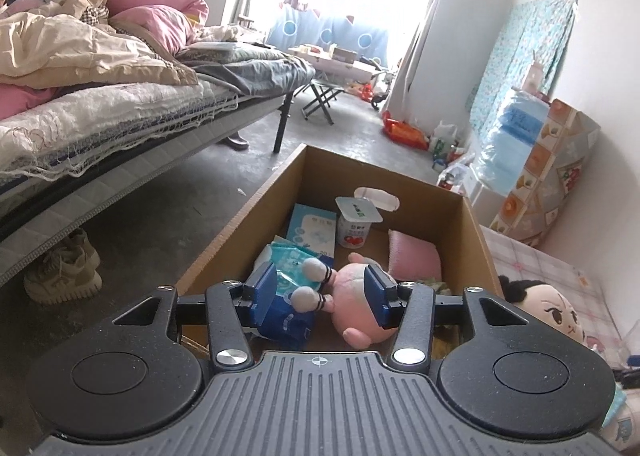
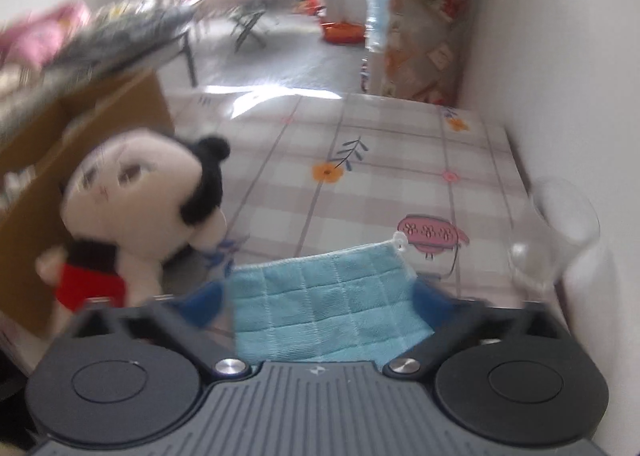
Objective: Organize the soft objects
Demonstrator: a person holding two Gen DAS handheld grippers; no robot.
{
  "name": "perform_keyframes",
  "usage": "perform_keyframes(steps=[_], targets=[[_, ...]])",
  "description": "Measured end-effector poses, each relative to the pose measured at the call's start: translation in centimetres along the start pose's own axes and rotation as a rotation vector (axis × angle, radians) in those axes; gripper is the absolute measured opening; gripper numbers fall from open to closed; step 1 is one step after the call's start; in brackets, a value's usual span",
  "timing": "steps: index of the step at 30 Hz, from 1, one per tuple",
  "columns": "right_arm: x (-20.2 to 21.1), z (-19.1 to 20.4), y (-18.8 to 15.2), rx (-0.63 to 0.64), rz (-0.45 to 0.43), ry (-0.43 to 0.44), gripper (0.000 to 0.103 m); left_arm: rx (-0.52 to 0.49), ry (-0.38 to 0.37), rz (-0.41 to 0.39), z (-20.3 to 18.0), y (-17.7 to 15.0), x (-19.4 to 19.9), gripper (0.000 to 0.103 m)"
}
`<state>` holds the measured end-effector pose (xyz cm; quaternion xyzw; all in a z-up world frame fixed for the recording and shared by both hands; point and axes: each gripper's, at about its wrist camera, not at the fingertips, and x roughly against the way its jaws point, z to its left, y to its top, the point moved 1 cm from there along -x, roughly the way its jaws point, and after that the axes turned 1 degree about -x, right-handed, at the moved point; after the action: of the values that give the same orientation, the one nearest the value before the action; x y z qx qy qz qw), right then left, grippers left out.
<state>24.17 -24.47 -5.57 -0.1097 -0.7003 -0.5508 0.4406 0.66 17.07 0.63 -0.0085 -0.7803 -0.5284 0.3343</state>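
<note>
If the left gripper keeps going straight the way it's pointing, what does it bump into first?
Probably the pink plush toy lying in the cardboard box; it sits right between the left gripper fingers already, though depth is hard to judge.

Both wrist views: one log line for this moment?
left tongs: over brown cardboard box, pink plush toy between pads, grip unclear | right tongs: open above light-blue checked cloth | black-haired doll: beside box
</note>
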Motion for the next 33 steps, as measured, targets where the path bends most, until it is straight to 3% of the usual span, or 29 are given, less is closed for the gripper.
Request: perform_keyframes(steps=[2,8,12,20,22,26,28,30,33], targets=[[-1.6,0.5,0.1,0.072,0.051,-0.026,0.103,-0.003,0.0,-0.001,0.0,-0.1,-0.1,0.049],[-5.8,-0.2,-1.0,0.112,0.2,-0.016,0.103,-0.009,0.005,0.013,-0.4,-0.3,-0.4,0.049],[-6.0,-1.5,-1.5,0.054,0.235,0.064,0.103,-0.006,0.001,0.014,-0.6,-0.3,-0.5,0.051],[-5.2,-1.3,-2.0,0.065,0.245,0.086,0.101,0.003,-0.006,0.032,-0.6,-0.6,-0.6,0.053],[-4.9,-1.2,-1.9,0.06,0.234,0.088,0.084,0.01,0.0,0.032,-0.5,-0.7,-0.6,0.053],[-3.9,-1.2,-2.1,0.03,0.198,0.072,0.06,0.03,0.002,0.037,-0.1,-0.8,-0.6,0.053],[-3.6,-1.4,-2.3,0.004,0.169,0.046,0.035,0.035,-0.002,0.039,0.0,-0.8,-0.5,0.053],[-3.1,-1.6,-2.4,-0.037,0.148,0.031,0.023,0.037,-0.006,0.036,0.0,-0.8,-0.4,0.053],[-2.5,-2.3,-2.8,-0.107,0.106,0.022,0.017,0.036,-0.007,0.032,0.1,-0.8,-0.1,0.053]])
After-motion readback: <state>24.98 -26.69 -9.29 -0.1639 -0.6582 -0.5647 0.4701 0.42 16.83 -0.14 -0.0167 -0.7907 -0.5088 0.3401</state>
